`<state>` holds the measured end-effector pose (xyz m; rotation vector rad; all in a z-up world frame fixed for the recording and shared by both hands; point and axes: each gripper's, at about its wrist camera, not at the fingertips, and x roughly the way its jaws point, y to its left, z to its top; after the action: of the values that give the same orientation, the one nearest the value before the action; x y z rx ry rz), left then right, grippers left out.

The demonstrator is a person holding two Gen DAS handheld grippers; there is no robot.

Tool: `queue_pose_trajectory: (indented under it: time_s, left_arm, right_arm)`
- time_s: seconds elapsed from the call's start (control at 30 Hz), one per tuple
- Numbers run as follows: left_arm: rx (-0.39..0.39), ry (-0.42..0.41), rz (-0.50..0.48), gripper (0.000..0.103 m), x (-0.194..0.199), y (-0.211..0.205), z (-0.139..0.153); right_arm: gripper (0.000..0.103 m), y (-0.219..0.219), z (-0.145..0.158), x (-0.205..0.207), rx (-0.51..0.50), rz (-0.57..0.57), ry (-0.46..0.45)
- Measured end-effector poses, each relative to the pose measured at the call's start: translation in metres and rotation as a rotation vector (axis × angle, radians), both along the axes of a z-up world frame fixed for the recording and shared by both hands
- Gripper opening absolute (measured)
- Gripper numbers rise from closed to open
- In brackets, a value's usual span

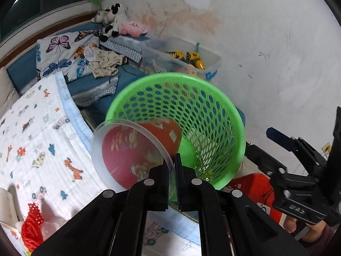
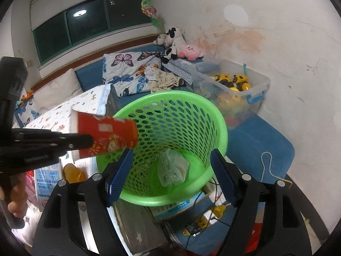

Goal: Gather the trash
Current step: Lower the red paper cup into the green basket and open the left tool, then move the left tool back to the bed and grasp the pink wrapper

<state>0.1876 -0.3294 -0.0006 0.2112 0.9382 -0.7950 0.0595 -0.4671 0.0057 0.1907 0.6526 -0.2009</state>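
My left gripper [image 1: 173, 166] is shut on the rim of a red paper cup [image 1: 136, 149], held on its side at the near edge of a green mesh basket [image 1: 213, 111]. In the right wrist view the cup [image 2: 106, 136] pokes over the basket's left rim [image 2: 110, 119], held by the left gripper [image 2: 85, 140]. A crumpled clear plastic wrapper [image 2: 172, 166] lies on the basket's bottom. My right gripper [image 2: 170, 170] is open, its jaws on either side of the basket's near part, not touching it. It also shows at the right of the left wrist view [image 1: 283, 140].
A white printed blanket [image 1: 38, 149] lies to the left. A clear bin of yellow toys [image 2: 234, 83] stands against the wall behind the basket. Plush toys [image 2: 177, 42] and a butterfly pillow [image 2: 127, 72] lie on the blue bed. Cables and boxes [image 2: 204, 213] lie below the basket.
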Motion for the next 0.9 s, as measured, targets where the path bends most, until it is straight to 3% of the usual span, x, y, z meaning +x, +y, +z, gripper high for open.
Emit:
queue_pose_trajectory:
  time_s: [0.13, 0.23, 0.27, 0.3, 0.57, 0.9]
  left_arm:
    - [0.006, 0.02, -0.003, 0.009, -0.002, -0.001, -0.005]
    - [0.002, 0.01, -0.004, 0.032, -0.006, 0.004, -0.003]
    - [-0.002, -0.007, 0.001, 0.045, -0.011, 0.007, 0.0]
    - [-0.01, -0.023, 0.003, 0.05, -0.014, 0.011, 0.004]
    - [-0.076, -0.083, 0.037, 0.051, -0.036, 0.059, 0.029]
    - [-0.096, -0.177, 0.137, 0.055, -0.066, 0.141, 0.049]
  right_arm:
    - [0.075, -0.001, -0.001, -0.005, 0.006, -0.005, 0.001]
    - [0.075, 0.0, -0.002, -0.009, 0.003, -0.007, 0.003]
    - [0.075, 0.001, -0.002, -0.01, 0.006, -0.007, 0.002]
    - [0.075, 0.002, -0.001, -0.012, 0.01, -0.005, 0.001]
    - [0.081, 0.022, 0.004, -0.022, 0.022, 0.031, -0.019]
    - [0.086, 0.067, 0.008, -0.022, 0.055, 0.146, -0.037]
